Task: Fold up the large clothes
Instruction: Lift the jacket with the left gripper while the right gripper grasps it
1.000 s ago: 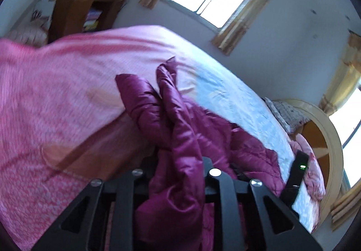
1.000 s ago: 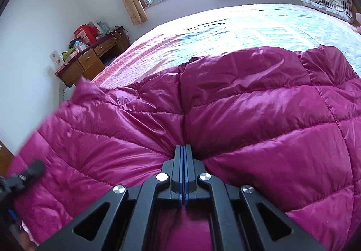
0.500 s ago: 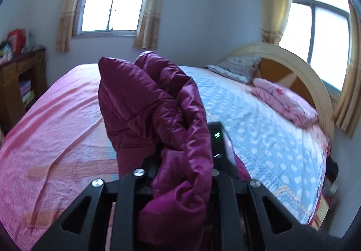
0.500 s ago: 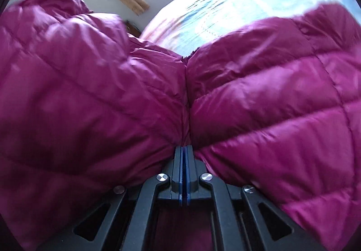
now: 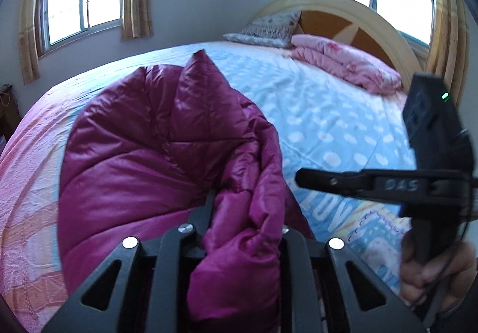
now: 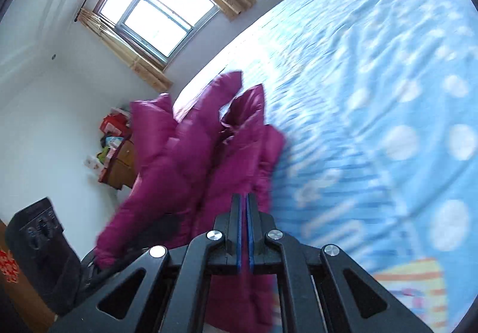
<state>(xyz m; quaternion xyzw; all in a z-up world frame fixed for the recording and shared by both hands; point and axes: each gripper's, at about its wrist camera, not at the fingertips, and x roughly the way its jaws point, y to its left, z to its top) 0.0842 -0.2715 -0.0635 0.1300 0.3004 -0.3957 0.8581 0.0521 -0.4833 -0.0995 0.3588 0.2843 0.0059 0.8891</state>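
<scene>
A magenta puffer jacket (image 5: 149,153) hangs bunched above the bed. A thick fold of it is clamped in my left gripper (image 5: 245,222), which is shut and hidden at the tips by the fabric. In the left wrist view my right gripper (image 5: 298,177) comes in from the right, held by a hand (image 5: 433,273), its tip at the jacket's right edge. In the right wrist view the jacket (image 6: 185,159) trails left and below the right gripper (image 6: 245,201). Its blue pads are pressed together on a thin edge of cloth.
The bed carries a blue dotted sheet (image 5: 328,111) that turns pink (image 5: 30,183) at the left. A folded pink quilt (image 5: 343,61) and a pillow (image 5: 269,28) lie by the arched headboard (image 5: 358,10). A cluttered wooden desk (image 6: 119,165) stands beside the bed under a window.
Both hands swung across the bed with the jacket. The left view rolled toward the headboard. The right gripper drew off to the right, so the jacket no longer fills its view.
</scene>
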